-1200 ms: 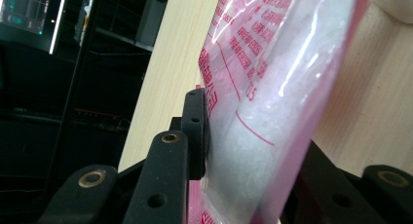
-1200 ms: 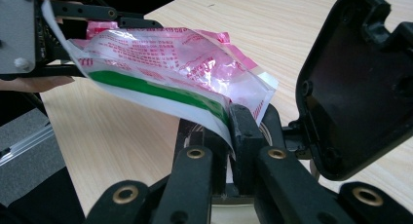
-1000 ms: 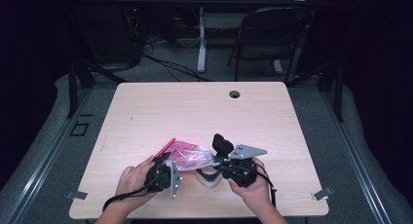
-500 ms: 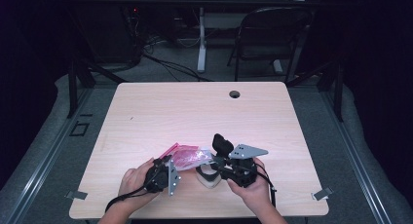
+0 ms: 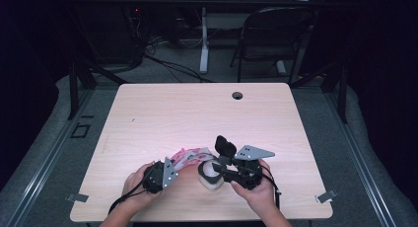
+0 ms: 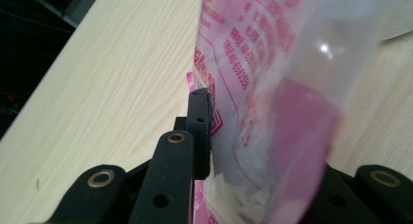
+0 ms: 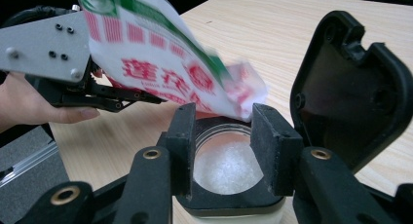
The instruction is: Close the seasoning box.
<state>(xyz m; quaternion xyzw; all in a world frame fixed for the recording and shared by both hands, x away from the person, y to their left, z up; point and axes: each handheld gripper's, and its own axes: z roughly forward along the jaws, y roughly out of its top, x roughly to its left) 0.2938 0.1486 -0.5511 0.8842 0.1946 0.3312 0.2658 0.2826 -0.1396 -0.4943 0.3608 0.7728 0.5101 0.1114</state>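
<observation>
A pink and white plastic bag (image 5: 190,155) with red print hangs tilted over a small jar (image 5: 211,180) near the table's front edge. My left gripper (image 5: 177,164) is shut on the bag (image 6: 272,63); its jaws have just been closing, and the left pad (image 6: 199,131) presses on the film. The bag's corner (image 7: 243,87) dips toward the jar's mouth (image 7: 226,165), which holds white granules. The jar's black flip lid (image 7: 350,87) stands up. My right gripper (image 7: 224,136) has just been opening and now stands open, its jaws either side of the jar's mouth.
The light wooden table (image 5: 197,113) has a cable hole (image 5: 237,95) near its far edge. A folding chair (image 5: 276,34) and cables stand on the dark floor beyond. Metal clips (image 5: 325,196) sit at the front corners.
My left gripper has carried the bag a little to the right and down, closer over the jar. The right hand and jar have stayed put.
</observation>
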